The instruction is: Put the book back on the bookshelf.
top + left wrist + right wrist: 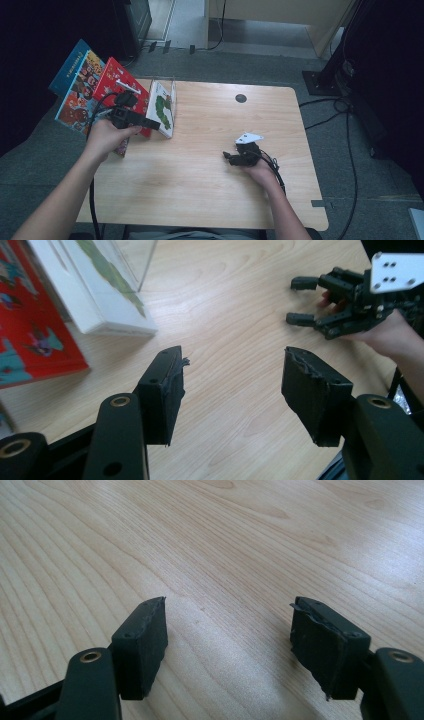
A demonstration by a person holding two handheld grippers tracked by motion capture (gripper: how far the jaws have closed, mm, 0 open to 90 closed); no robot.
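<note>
Your left gripper hangs with jaws spread, grasping nothing, just beside the white caterpillar book — it leans with the red book inside a clear stand. Your right gripper rests released on the table.

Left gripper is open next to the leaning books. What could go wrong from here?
1. The white book and red book lean at the table's left edge; a nudge from the left gripper may topple them or push them off.
2. Left gripper's cable hangs by the books and might snag.
3. Right gripper rests open mid-table, possibly in the path.
</note>
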